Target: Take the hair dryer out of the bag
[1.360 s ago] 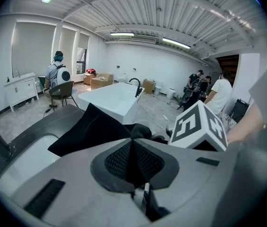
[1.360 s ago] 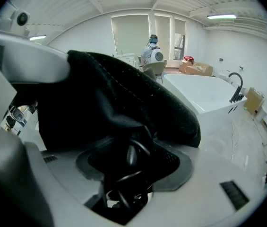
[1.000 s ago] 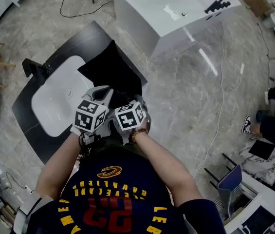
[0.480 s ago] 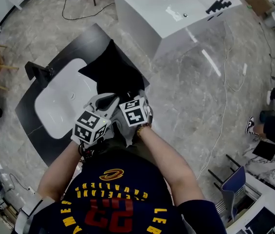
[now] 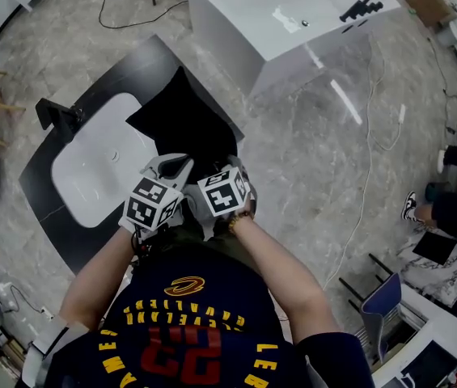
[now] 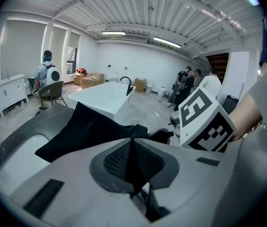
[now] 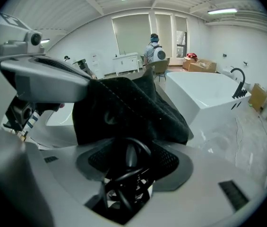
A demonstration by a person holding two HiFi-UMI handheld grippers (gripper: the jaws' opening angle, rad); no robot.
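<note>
A black cloth bag point(image 5: 184, 124) lies on a black counter point(image 5: 135, 67), its mouth toward me. My left gripper point(image 5: 175, 168) is shut on a thin fold of the bag's fabric point(image 6: 86, 129), and the fold runs up between its jaws point(image 6: 132, 148). My right gripper point(image 5: 216, 170) sits just right of it, its marker cube point(image 6: 204, 122) close by. In the right gripper view a black hair dryer part with looped cord point(image 7: 124, 181) fills the gap of the right gripper point(image 7: 126, 160), and the pads press on it. The bag point(image 7: 128, 108) covers the rest of the dryer.
A white sink basin point(image 5: 99, 164) is set in the counter left of the bag, with a black faucet point(image 5: 58, 113) behind it. A white bathtub point(image 5: 285, 14) stands beyond. A cable point(image 5: 366, 192) trails over the marble floor at the right, where people stand.
The left gripper has shifted a little at the bag's mouth. Both grips look unchanged.
</note>
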